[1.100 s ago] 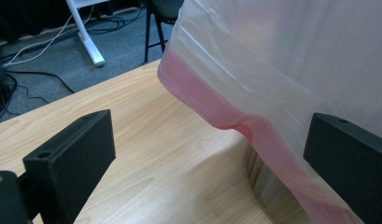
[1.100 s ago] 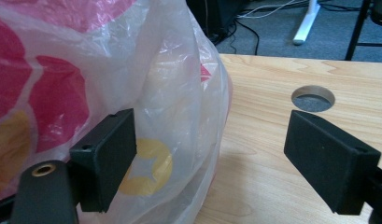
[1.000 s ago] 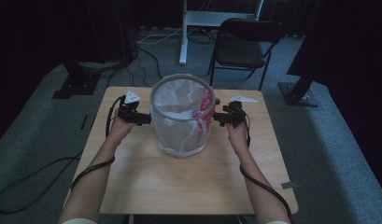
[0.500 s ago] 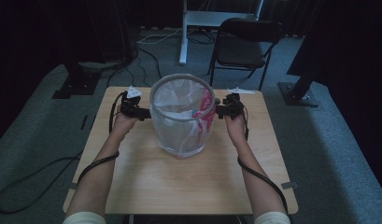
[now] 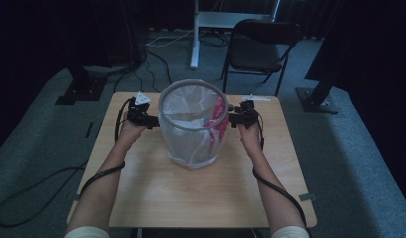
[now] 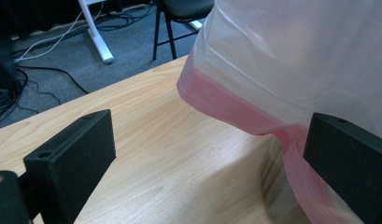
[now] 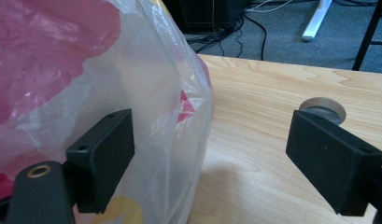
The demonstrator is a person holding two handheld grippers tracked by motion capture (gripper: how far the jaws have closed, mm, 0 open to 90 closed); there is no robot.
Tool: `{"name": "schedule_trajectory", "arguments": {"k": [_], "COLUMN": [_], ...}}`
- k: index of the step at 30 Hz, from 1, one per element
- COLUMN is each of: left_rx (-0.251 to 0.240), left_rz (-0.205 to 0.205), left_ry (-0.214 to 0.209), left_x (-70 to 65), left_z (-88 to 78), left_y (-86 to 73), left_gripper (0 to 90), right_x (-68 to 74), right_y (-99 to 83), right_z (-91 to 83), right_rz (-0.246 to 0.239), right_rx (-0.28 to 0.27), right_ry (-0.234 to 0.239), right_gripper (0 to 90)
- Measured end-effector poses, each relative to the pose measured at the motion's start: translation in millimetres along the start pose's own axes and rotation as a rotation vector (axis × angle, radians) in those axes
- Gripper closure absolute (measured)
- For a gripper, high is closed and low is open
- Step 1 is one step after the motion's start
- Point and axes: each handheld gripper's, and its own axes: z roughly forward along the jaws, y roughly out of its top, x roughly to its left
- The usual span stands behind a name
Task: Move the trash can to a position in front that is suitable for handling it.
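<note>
A round white mesh hamper lined with a thin clear-and-pink plastic bag (image 5: 193,124) stands mid-table, flanked by the left gripper (image 5: 152,120) and right gripper (image 5: 233,119), both spread wide, gripping nothing. The flimsy film could be torn if pinched unevenly.

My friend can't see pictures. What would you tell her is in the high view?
A person at a wooden table holds a claw in each hand, the left claw and right claw on either side of a round mesh bin lined with a clear and pink bag. A dark chair stands behind.
</note>
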Motion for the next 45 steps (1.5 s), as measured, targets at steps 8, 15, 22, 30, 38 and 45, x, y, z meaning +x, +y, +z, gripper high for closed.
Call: {"name": "schedule_trajectory", "arguments": {"k": [8, 15, 22, 30, 38, 45], "left_rx": [0.014, 0.028, 0.041, 0.038, 0.044, 0.017], "left_rz": [0.014, 0.047, 0.074, 0.081, 0.101, 0.078], "left_ry": [-0.010, -0.013, -0.023, -0.035, -0.055, -0.076], "left_x": [-3.5, -7.6, -10.3, -13.8, -18.0, -21.5], "left_z": [-7.1, -18.5, -27.7, -37.3, -47.8, -53.8], "left_y": [-4.2, -8.4, -14.3, -20.8, -27.8, -37.6], "left_gripper": [2.1, 2.1, 2.1, 2.1, 2.1, 2.1], "right_x": [6.4, 13.1, 20.4, 27.0, 34.2, 37.4], "right_y": [-6.7, -16.6, -23.8, -29.9, -35.1, -43.1], "right_z": [-6.6, -11.7, -16.7, -21.3, -26.4, -32.6], "right_rz": [0.005, 0.033, 0.043, 0.039, 0.034, 0.033], "right_rx": [-0.003, -0.010, -0.007, -0.007, -0.001, -0.007], "right_ry": [0.013, 0.048, 0.066, 0.083, 0.090, 0.128], "right_gripper": [14.9, 14.9, 14.9, 14.9, 15.0, 15.1]}}
